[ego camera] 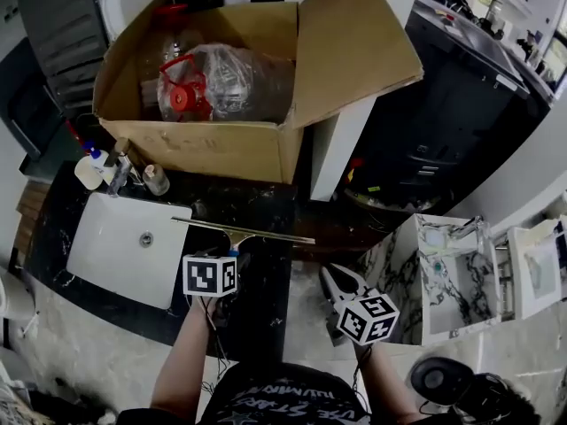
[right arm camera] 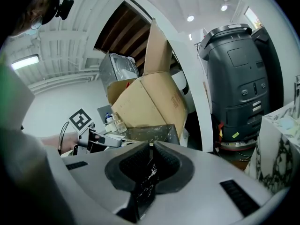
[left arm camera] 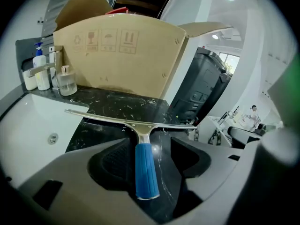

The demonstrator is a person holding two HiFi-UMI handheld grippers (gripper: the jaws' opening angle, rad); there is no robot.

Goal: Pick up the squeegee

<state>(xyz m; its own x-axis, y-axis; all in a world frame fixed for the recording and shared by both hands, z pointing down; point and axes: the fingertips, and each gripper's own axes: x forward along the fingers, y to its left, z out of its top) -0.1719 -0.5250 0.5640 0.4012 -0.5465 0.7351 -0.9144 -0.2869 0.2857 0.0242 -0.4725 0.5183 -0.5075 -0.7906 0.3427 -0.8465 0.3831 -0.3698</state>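
Squeegee with blue grip, metal neck and long metal blade (ego camera: pixel 241 231) is seen lying flat on the black, white-veined marble surface (ego camera: pixel 266 204). The blade runs crosswise; the grip points back toward the person.

Left gripper (left arm camera: pixel 150 141) is held directly over the grip, pointing down toward the surface. Its dark ribbed fingers (left arm camera: pixel 110 161) are spread wide, one on each side of the blue grip. A gap is visible on both sides, so no contact is noted.

Right gripper (right arm camera: pixel 151 146) is held off the surface edge, at 4 o'clock from the squeegee in the head view. Its fingers are drawn close together, tips nearly meeting, with nothing between them.

White rectangular sink basin (ego camera: pixel 115 242) is set into the surface at 9 o'clock from the squeegee; one blade end reaches its rim. Open brown cardboard box (ego camera: pixel 204 149) stands at 12 o'clock, well apart from the blade. Small bottles (left arm camera: pixel 65 81) are grouped by the faucet, at 10 o'clock.
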